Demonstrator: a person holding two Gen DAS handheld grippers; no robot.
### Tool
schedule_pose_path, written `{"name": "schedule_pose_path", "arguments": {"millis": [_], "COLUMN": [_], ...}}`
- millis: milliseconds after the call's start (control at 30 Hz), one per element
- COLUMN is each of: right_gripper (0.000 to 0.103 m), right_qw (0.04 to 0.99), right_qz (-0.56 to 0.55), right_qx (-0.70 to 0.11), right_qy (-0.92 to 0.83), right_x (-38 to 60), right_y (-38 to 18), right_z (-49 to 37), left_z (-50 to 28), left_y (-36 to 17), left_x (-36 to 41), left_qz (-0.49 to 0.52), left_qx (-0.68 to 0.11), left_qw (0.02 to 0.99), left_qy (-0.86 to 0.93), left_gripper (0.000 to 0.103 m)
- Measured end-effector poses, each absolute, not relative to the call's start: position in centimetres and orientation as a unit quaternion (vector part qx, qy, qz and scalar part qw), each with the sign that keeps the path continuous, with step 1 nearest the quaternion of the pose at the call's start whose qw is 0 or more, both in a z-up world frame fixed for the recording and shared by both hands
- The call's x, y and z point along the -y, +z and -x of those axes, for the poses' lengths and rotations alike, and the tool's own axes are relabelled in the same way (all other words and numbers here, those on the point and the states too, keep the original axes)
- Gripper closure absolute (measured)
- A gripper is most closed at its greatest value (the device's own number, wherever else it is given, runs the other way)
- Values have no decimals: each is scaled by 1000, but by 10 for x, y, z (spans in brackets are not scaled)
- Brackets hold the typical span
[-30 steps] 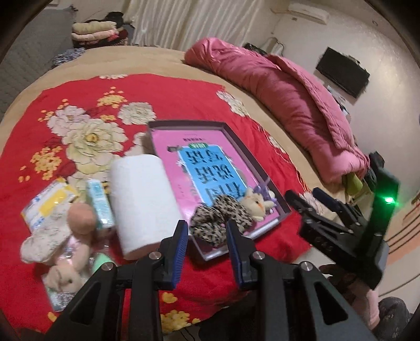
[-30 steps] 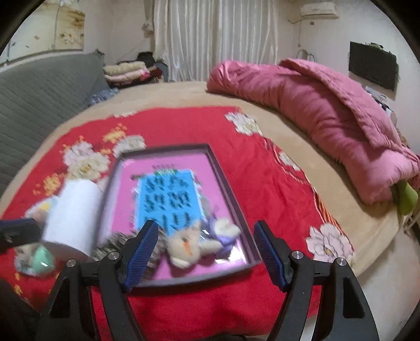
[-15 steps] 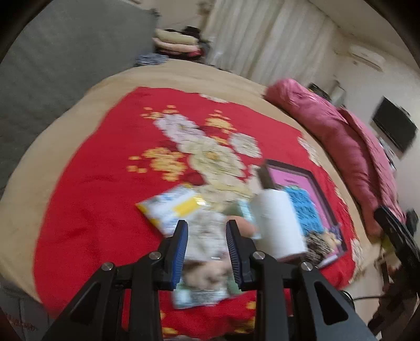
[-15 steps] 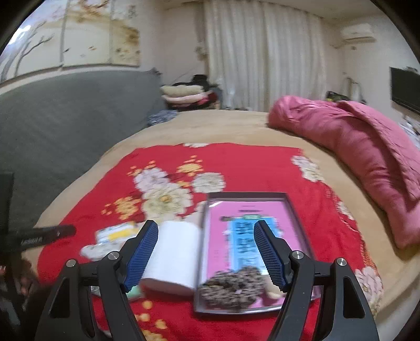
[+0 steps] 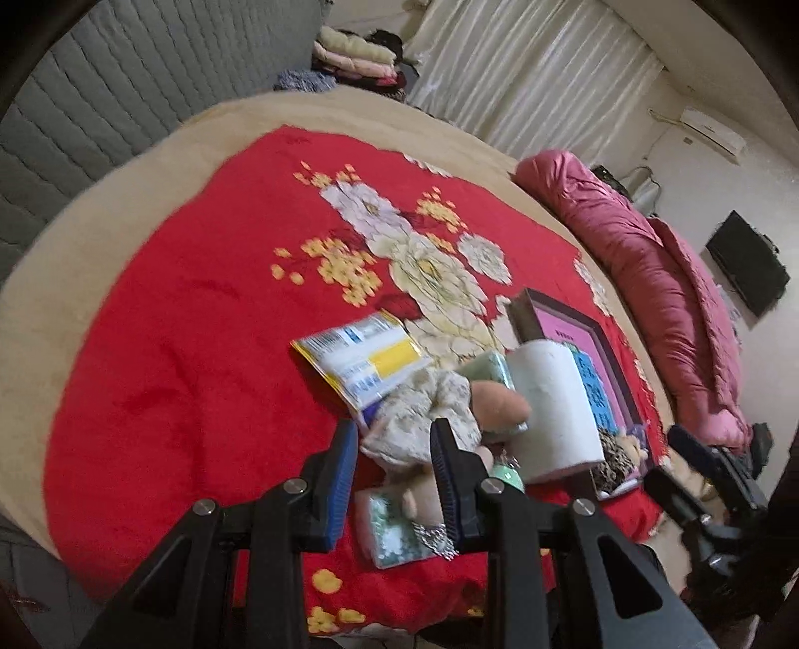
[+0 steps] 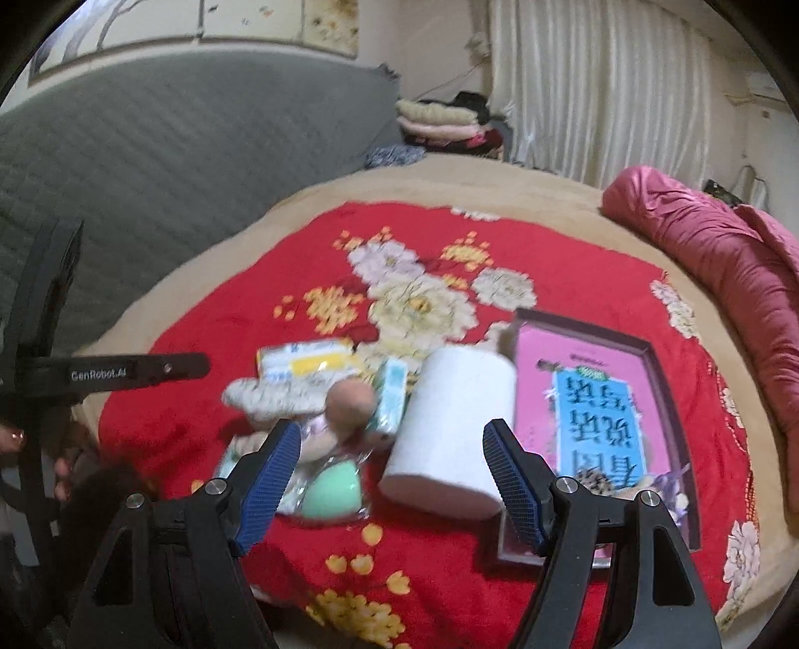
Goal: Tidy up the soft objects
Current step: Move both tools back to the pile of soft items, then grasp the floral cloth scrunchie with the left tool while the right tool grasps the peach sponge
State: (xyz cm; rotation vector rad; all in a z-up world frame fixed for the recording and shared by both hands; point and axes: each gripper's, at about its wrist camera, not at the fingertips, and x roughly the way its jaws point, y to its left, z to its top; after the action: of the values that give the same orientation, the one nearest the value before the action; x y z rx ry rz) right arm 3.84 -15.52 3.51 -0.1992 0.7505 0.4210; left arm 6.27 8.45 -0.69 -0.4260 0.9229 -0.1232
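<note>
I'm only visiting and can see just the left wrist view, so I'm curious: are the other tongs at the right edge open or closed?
Observer: The right wrist view shows the right tongs wide open and holding nothing.
Operator: What's the green bit behind the left tongs?
Observer: A mint-green egg-shaped sponge in a clear packet.
Operator: Is anything above the grey headboard?
Observer: Pale wall panels with what look like painted branches.

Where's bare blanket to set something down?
Free: the red blanket left of the yellow-white packet, out to the tan bed edge. Crowded: packet, paper roll and pink tray sit packed together.
</note>
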Motion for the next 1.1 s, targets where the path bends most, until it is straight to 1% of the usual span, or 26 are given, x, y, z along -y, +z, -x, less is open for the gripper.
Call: {"name": "schedule_pose_path", "arguments": {"millis": [67,167,233,467,767,1100], "right_gripper": [26,26,26,26,26,26], "right_qw": [901,896,894,888,880,855], "right_qz": [104,110,113,122,164,216], "right_qx": [-369,-376,-380,-393,-396,-419], "right_qy": [206,209,209,206,204,216], "right_x": [151,145,142,134,110,83], "right_y": [29,22,19,8,-9,-40], "right_z": [-40,-43,-46,-61,-87,-124], "left_z": [-63,-62,-64,-76,-80,-78], "left_y": [-13,-14,-19,-38,-50,-61], "left_x": [-81,-66,-59,-73,-70,-78], "left_qz": [208,137,109,213,211,238], "left_qx": [-447,-440,-445,-454,-462,-463], "left_qw": [868,886,888,859,856,848], "left_qy": [-63,-53,-52,-103,-97,-99], "left_gripper": [73,73,73,73,73,72]}}
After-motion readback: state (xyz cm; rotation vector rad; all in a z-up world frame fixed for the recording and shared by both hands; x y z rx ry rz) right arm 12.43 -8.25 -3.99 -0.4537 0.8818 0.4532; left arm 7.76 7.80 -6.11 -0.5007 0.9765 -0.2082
